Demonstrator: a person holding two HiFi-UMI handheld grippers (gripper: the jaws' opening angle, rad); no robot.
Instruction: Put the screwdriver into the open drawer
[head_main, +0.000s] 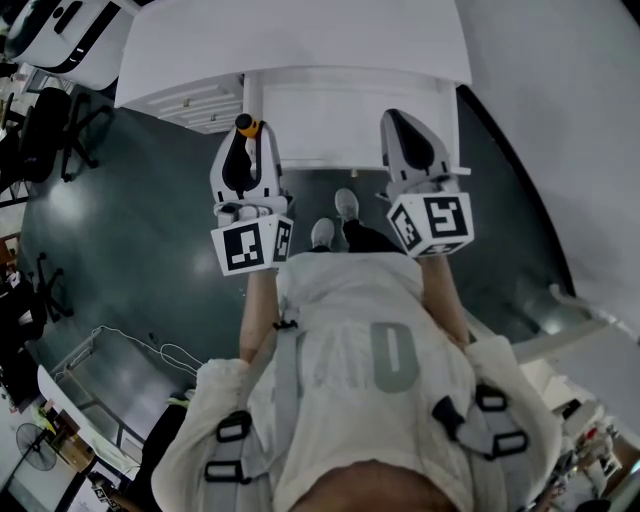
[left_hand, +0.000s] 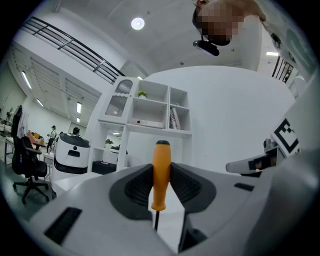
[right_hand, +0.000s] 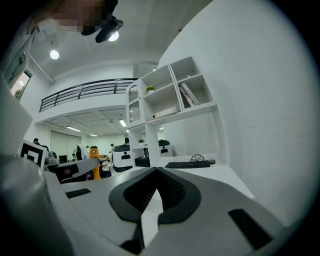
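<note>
Two grippers face the open drawer (head_main: 350, 158): the left gripper (head_main: 246, 140) has its fingers clamped on the upright orange screwdriver (left_hand: 161, 172); the right gripper (head_main: 402, 128) has its fingers together, empty.

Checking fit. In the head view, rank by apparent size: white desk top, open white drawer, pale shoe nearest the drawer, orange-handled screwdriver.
1. White desk top.
2. Open white drawer.
3. Pale shoe.
Orange-handled screwdriver: only its handle end shows, so unranked.

Bright, even indoor light. A round white ceiling lamp (left_hand: 137, 23) glares high above the left claw (left_hand: 161, 172); 1 similar lamp (right_hand: 54, 54) shines up-left of the right claw (right_hand: 156, 175). Picture edges curve and darken to black. The glossy dark green floor (head_main: 150, 200) below both claws looks dim.
</note>
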